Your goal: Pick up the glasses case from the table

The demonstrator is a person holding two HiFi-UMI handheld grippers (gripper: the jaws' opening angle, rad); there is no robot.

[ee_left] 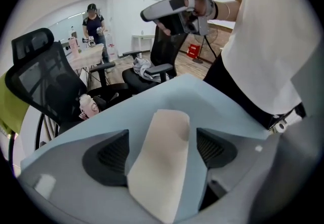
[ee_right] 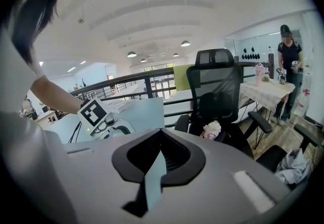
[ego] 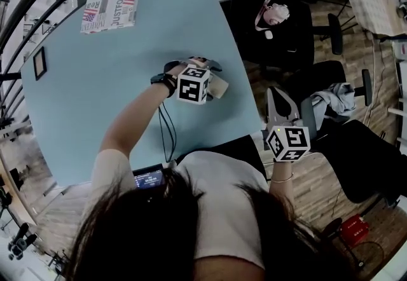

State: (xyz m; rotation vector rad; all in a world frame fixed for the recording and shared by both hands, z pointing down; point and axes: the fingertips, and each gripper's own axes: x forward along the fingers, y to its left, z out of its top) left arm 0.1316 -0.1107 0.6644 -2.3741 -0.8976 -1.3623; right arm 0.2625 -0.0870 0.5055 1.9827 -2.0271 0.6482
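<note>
A: Beige glasses case (ee_left: 161, 167), where is it?
B: Near the table's (ego: 95, 82) right edge, between the left gripper's (ee_left: 164, 149) spread jaws.
A: Right gripper (ee_right: 160, 157)?
B: Held beyond that edge, jaws pressed together.

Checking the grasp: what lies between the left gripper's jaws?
The glasses case, resting on the table; the left gripper view shows open jaws flanking it.

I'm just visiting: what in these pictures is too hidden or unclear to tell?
- Left gripper view: the beige glasses case has its near end cut off by the left gripper itself.
- Head view: that gripper's marker cube hides most of the case.
- Head view: the small dark-framed object is too small to identify.
</note>
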